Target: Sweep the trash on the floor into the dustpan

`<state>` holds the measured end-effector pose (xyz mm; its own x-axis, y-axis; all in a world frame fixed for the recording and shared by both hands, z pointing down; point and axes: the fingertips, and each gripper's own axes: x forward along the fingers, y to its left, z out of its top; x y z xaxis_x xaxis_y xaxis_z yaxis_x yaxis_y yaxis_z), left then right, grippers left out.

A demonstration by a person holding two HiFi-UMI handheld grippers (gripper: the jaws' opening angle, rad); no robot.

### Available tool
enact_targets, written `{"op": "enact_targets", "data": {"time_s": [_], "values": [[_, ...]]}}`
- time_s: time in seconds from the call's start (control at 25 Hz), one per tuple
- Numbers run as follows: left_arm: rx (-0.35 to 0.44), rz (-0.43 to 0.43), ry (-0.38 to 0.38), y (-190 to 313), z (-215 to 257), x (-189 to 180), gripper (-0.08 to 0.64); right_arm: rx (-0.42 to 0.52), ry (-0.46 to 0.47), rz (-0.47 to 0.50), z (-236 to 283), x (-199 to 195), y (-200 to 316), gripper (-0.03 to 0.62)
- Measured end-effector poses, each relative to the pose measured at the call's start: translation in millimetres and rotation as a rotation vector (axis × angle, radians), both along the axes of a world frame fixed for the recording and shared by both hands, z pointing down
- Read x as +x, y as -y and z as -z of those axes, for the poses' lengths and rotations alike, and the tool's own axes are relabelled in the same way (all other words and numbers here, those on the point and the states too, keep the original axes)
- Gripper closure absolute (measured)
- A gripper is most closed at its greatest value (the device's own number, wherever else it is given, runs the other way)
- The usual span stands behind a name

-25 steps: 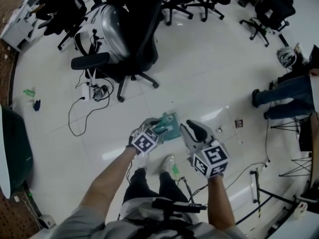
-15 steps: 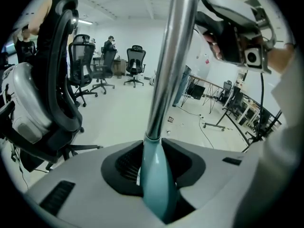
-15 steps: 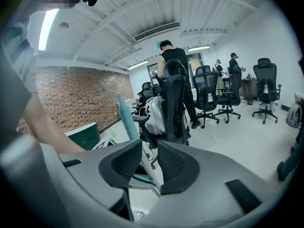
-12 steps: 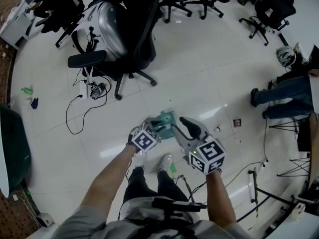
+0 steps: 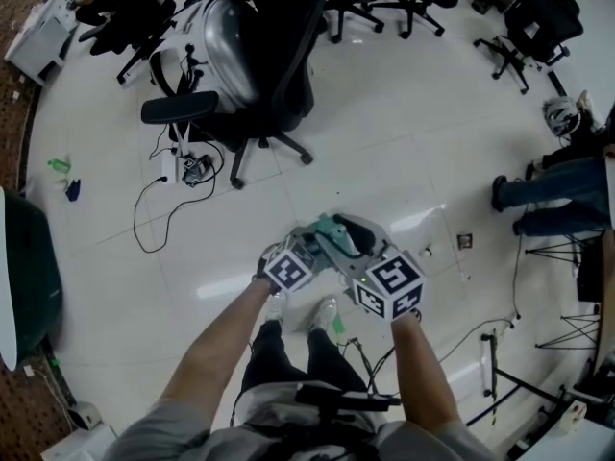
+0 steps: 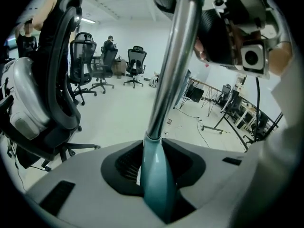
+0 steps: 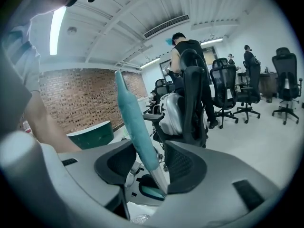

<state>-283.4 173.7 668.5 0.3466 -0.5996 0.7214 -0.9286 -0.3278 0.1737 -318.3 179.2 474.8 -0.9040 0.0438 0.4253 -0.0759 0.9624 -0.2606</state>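
Over white office floor (image 5: 404, 142), left gripper (image 6: 154, 172) just closed on teal handle (image 6: 164, 94); right gripper (image 7: 149, 165) opening around it.

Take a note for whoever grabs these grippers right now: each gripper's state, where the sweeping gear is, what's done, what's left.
Left gripper: shut on the teal handle, low on it, where teal meets the metal shaft.
Right gripper: open, jaws just been opening; that handle appears to pass loose between them.
Things: a dark scrap lies on the white floor, right of both grippers; the dustpan's pan can't be made out.
Done: handle in hand; nothing visibly swept.
Left: close the right gripper, sweep the scrap into the dustpan.
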Motion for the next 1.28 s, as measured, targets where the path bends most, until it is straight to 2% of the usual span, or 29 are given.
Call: {"op": "enact_targets", "data": {"time_s": [0.12,0.24,0.44,0.56,0.72,1.0,1.16,1.28], "values": [[0.018,-0.014,-0.044,0,8,10,0.451,0.036,0.007,0.01,0,-7,0,0.428],[0.032,-0.006,-0.058,-1,10,13,0.451,0.102,0.013,0.03,2,-9,3,0.487],[0.056,0.0,-0.057,-10,9,20,0.446,0.109,-0.005,0.016,-1,-3,14,0.506],[0.067,0.042,-0.06,-24,7,4,0.443,0.092,-0.001,-0.054,-2,8,43,0.509],[0.079,0.112,-0.089,-41,7,-18,0.442,0.104,-0.01,-0.071,4,23,64,0.509],[0.049,0.147,-0.041,-32,10,-32,0.448,0.168,-0.032,-0.179,16,53,75,0.505],[0.021,0.139,-0.025,-24,34,-37,0.451,0.201,-0.014,-0.279,39,84,92,0.503],[0.026,0.102,-0.017,-18,65,-37,0.45,0.21,0.008,-0.345,60,105,99,0.503]]}}
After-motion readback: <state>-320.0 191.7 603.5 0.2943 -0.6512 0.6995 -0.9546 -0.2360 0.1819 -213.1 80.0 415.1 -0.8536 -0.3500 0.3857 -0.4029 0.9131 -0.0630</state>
